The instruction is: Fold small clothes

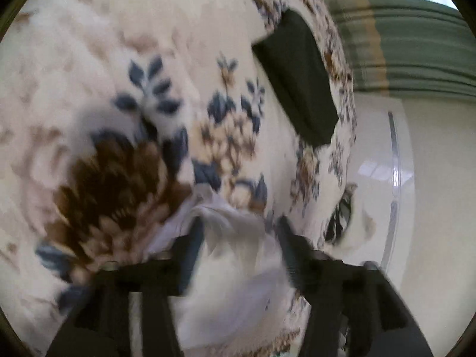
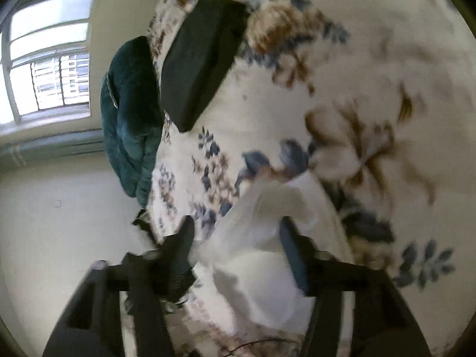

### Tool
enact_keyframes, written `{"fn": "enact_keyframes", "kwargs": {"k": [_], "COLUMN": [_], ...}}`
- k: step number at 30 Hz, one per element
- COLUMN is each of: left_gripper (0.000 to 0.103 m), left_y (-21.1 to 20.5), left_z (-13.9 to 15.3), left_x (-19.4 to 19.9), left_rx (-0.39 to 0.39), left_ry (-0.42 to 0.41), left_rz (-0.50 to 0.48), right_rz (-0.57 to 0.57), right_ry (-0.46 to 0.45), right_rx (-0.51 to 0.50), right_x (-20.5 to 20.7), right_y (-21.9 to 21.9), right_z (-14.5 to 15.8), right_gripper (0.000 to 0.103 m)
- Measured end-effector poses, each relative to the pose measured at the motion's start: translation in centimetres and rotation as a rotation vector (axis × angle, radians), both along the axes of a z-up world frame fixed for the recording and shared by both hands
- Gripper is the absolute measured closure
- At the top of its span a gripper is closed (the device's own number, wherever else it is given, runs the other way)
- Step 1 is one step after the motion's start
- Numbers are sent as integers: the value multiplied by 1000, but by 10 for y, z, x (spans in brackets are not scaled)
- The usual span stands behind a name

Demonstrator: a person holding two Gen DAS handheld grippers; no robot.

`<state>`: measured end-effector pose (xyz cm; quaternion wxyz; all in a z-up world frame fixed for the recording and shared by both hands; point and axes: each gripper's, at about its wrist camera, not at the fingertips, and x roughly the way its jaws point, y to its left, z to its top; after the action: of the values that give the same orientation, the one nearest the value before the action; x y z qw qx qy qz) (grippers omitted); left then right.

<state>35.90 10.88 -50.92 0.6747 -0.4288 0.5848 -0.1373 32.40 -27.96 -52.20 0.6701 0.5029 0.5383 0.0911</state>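
A small white garment (image 1: 232, 282) lies bunched on a floral blanket (image 1: 119, 59). In the left wrist view it sits between the fingers of my left gripper (image 1: 239, 235), whose jaws stand apart and do not pinch it. The right wrist view shows the same white garment (image 2: 261, 267) between the spread fingers of my right gripper (image 2: 236, 235), which also stands open. Both pictures are blurred. A folded dark garment (image 1: 297, 77) rests farther off near the blanket's edge, and it shows in the right wrist view as the folded dark garment (image 2: 202, 65).
The floral blanket (image 2: 386, 59) covers a bed whose edge drops to a pale floor (image 1: 431, 208). A teal cloth (image 2: 131, 113) hangs over that edge. A green curtain (image 1: 416, 44) and a window (image 2: 50, 59) lie beyond.
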Motion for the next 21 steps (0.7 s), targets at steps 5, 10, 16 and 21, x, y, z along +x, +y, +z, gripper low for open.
{"fn": "enact_keyframes", "kwargs": {"k": [5,10,16,21], "left_gripper": [50,52,99,99], "left_y": [-12,-43,-59,-51], "left_z": [3,-25,-31,-38], "left_x": [6,25,46,54], "left_rx": [193,248,302,267], "left_ry": [-46,-47,-97,-67], "left_rz": [-124,-279,-331,-338], "right_rz": [108,147,85,16], "right_ry": [70,136,135,139], "right_rx": [-178,-181,-207,-243], "right_x": [-4,0,15,20], "right_y": [3,9,9,1], "right_z": [-15,-49,-63,-58], "right_gripper": [40,40,101,101]}}
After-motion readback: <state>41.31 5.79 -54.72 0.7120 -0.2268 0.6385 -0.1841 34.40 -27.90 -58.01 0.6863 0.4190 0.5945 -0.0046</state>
